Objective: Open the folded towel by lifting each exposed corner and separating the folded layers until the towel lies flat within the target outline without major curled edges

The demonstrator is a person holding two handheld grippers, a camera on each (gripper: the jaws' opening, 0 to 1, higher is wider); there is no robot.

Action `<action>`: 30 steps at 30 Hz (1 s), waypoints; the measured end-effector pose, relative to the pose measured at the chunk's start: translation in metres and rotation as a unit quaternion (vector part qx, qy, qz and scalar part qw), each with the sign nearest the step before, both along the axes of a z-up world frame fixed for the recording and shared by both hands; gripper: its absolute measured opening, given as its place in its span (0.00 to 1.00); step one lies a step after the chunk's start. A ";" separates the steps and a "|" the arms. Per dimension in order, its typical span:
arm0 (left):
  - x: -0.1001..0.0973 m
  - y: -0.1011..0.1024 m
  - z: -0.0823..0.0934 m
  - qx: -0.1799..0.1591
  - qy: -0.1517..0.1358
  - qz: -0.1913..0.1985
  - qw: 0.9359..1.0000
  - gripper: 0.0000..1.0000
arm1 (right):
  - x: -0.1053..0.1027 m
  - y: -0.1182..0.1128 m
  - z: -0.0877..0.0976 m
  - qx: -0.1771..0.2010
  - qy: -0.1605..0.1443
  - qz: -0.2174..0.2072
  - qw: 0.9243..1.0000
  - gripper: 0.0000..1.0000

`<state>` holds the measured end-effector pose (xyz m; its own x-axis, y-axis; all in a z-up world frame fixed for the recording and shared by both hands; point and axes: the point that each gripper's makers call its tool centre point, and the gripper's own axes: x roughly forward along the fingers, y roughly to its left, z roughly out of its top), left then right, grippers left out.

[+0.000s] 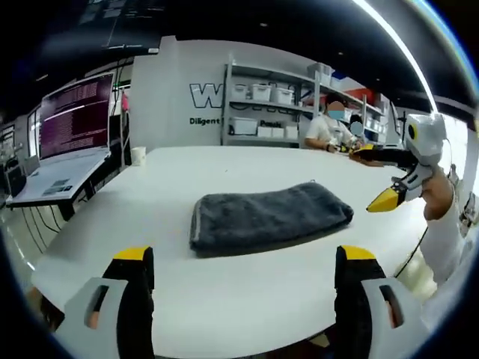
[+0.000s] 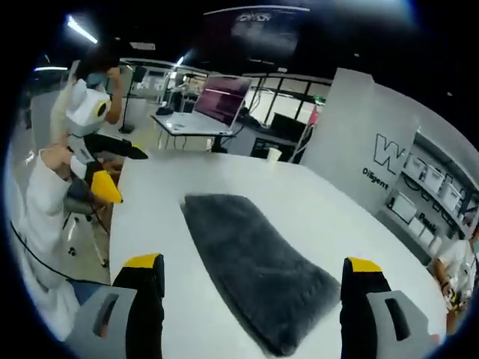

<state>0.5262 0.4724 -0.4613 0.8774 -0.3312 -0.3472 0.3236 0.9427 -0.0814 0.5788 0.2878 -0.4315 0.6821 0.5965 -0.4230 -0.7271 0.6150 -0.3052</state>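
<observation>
Grey towel [image 1: 268, 216] lies folded mid-worktop [image 1: 224, 299], untouched. Left hand-held gripper [image 1: 247, 262] hovers near its long edge, jaws wide apart. Right hand-held gripper [image 2: 253, 273] hangs over the towel's end, jaws likewise apart. Laptop [image 1: 71, 142] sits on a side desk.

**Around the white table**

An open laptop [image 1: 71, 120] glowed on a side desk at ten o'clock. A paper cup [image 1: 138, 155] stood on the white table [image 1: 247, 299]. Shelves of bins [image 1: 262, 105] lined the wall at twelve, a seated person [image 1: 329, 127] beside them.
</observation>
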 end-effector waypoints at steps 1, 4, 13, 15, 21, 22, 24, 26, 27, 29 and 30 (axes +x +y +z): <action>0.000 0.000 -0.001 -0.001 0.001 -0.002 1.000 1.00 | 0.004 0.011 0.000 0.009 0.001 0.007 1.000 0.99; -0.001 0.003 -0.001 -0.001 0.002 -0.006 1.000 1.00 | 0.017 0.041 -0.004 0.010 0.001 0.024 1.000 0.99; -0.002 0.019 -0.007 -0.009 0.006 0.007 1.000 1.00 | 0.056 0.107 -0.045 -0.029 0.019 0.015 0.999 0.99; -0.004 0.024 -0.008 -0.009 0.007 0.011 1.000 1.00 | 0.059 0.121 -0.055 -0.033 0.023 0.022 0.999 0.99; -0.004 0.045 -0.012 -0.008 0.009 0.046 0.999 1.00 | 0.064 0.153 -0.080 -0.063 0.025 0.028 0.997 0.99; -0.004 0.046 -0.013 -0.010 0.011 0.047 0.999 1.00 | 0.065 0.156 -0.082 -0.066 0.024 0.028 0.997 0.99; -0.004 0.049 -0.016 -0.016 0.015 0.048 0.999 1.00 | 0.066 0.164 -0.089 -0.074 0.018 0.031 0.997 0.96; -0.004 0.051 -0.019 -0.020 0.019 0.048 0.998 1.00 | 0.066 0.170 -0.093 -0.077 0.014 0.035 0.996 0.91; -0.005 0.052 -0.019 -0.022 0.019 0.049 0.998 1.00 | 0.066 0.173 -0.095 -0.079 0.011 0.035 0.996 0.88; -0.006 0.054 -0.019 -0.027 0.017 0.050 0.998 1.00 | 0.068 0.176 -0.098 -0.085 0.005 0.036 0.996 0.85; -0.006 0.055 -0.020 -0.028 0.017 0.050 0.998 1.00 | 0.069 0.178 -0.100 -0.089 0.003 0.037 0.995 0.83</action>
